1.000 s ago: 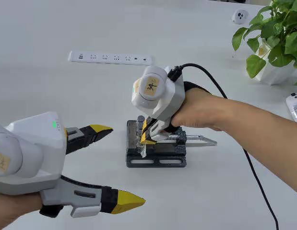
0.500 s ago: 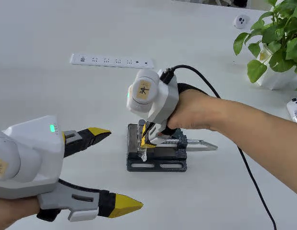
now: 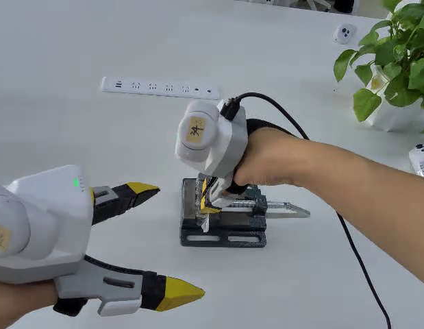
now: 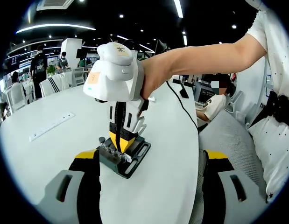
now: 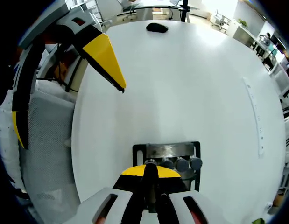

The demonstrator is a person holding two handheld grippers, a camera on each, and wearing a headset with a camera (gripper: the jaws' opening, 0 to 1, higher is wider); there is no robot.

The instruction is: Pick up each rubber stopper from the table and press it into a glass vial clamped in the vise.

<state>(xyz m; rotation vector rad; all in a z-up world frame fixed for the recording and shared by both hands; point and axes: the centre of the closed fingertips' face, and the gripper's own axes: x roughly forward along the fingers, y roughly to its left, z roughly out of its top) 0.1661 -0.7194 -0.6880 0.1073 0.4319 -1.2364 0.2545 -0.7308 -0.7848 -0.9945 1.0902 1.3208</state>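
Grey stoppers (image 5: 182, 164) stand in a row in the vise (image 5: 166, 150) on the white table (image 3: 75, 137). My right gripper (image 5: 150, 169) points down onto the row's end, jaws pressed together. My left gripper (image 3: 179, 238) hovers nearby, jaws wide apart.

your head view is bright and evenly lit from above, the white table (image 3: 75, 41) close to washed out and only a soft shadow lying under the vise (image 3: 222, 238). your two gripper views bend hard toward their edges. in the left one the ceiling lights (image 4: 179, 7) glare as streaks over a dim room.
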